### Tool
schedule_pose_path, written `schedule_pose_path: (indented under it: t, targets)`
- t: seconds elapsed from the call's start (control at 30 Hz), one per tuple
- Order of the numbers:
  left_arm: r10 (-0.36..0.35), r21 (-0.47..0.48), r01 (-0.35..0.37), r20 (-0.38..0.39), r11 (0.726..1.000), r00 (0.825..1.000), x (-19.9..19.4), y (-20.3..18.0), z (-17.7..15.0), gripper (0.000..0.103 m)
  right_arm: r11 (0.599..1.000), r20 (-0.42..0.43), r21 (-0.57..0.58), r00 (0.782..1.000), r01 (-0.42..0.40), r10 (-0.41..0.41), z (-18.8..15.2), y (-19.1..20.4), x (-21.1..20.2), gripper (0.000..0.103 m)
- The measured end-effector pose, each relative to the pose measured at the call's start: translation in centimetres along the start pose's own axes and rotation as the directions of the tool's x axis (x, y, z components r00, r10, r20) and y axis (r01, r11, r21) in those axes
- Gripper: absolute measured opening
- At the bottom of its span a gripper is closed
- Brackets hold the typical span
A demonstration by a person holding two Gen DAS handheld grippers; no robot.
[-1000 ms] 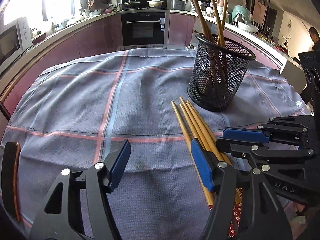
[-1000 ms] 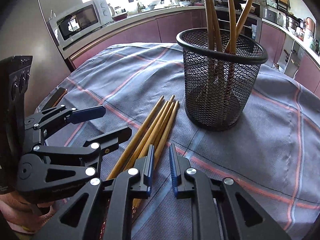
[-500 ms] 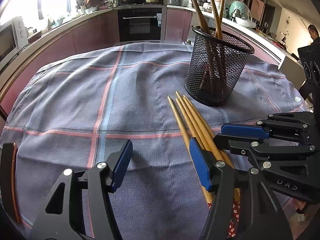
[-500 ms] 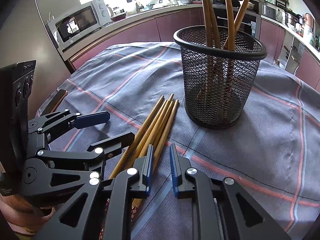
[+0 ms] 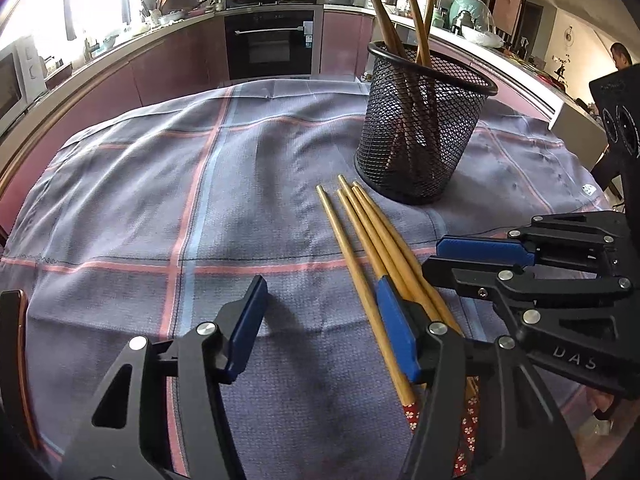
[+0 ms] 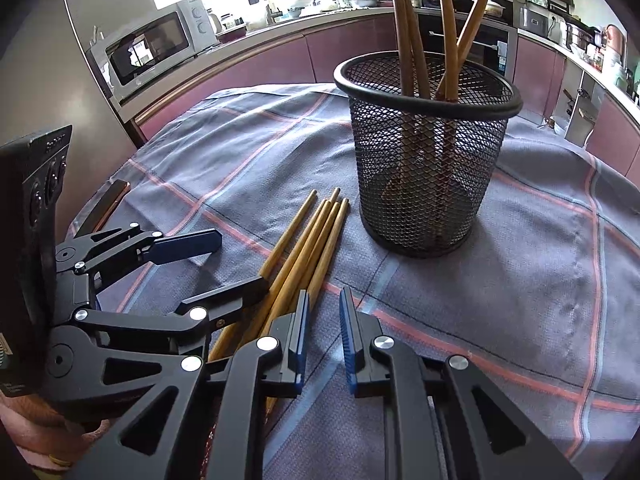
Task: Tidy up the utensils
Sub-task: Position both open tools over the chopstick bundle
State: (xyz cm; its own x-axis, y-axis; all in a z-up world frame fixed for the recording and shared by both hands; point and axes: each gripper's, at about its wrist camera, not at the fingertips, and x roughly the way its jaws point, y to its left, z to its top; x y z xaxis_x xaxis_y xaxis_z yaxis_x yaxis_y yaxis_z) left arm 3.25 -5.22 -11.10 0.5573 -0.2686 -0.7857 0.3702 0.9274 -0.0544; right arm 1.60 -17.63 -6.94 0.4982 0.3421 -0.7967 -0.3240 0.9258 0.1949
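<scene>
Several wooden chopsticks (image 5: 360,240) (image 6: 316,236) lie side by side on the checked cloth, tips toward a black mesh cup (image 5: 420,140) (image 6: 424,160). The cup holds several long wooden utensils (image 6: 404,20). My left gripper (image 5: 320,320) (image 6: 224,268) is open low over the cloth. Its right finger rests over the bundle, and the leftmost chopstick runs just inside that pad. My right gripper (image 6: 323,340) (image 5: 434,262) hovers just right of the bundle, almost shut with a thin slit and nothing between its pads.
A grey-blue cloth with pink lines (image 5: 140,200) covers the round table. A dark wooden chair back (image 5: 16,340) (image 6: 108,204) stands at its left edge. Kitchen counters, an oven and a microwave (image 6: 152,48) ring the room. A person (image 5: 620,56) stands far right.
The left jaws have drawn slightly closer together. Both hands, the chopsticks and the cup have stayed where they were.
</scene>
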Motion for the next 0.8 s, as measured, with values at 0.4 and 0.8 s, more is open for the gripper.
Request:
schedule_pose_path:
  t: [0.4, 0.8]
  targets:
    - [0.006, 0.004, -0.006, -0.007, 1.0, 1.0, 0.0, 0.2, 0.0, 0.05, 1.0, -0.012, -0.007, 1.0, 0.006, -0.006, 0.1, 0.3, 0.4, 0.017]
    - [0.008, -0.005, -0.009, -0.007, 1.0, 1.0, 0.0, 0.5, 0.0, 0.045, 0.998, -0.02, -0.039, 0.998, 0.054, -0.055, 0.1, 0.8, 1.0, 0.016]
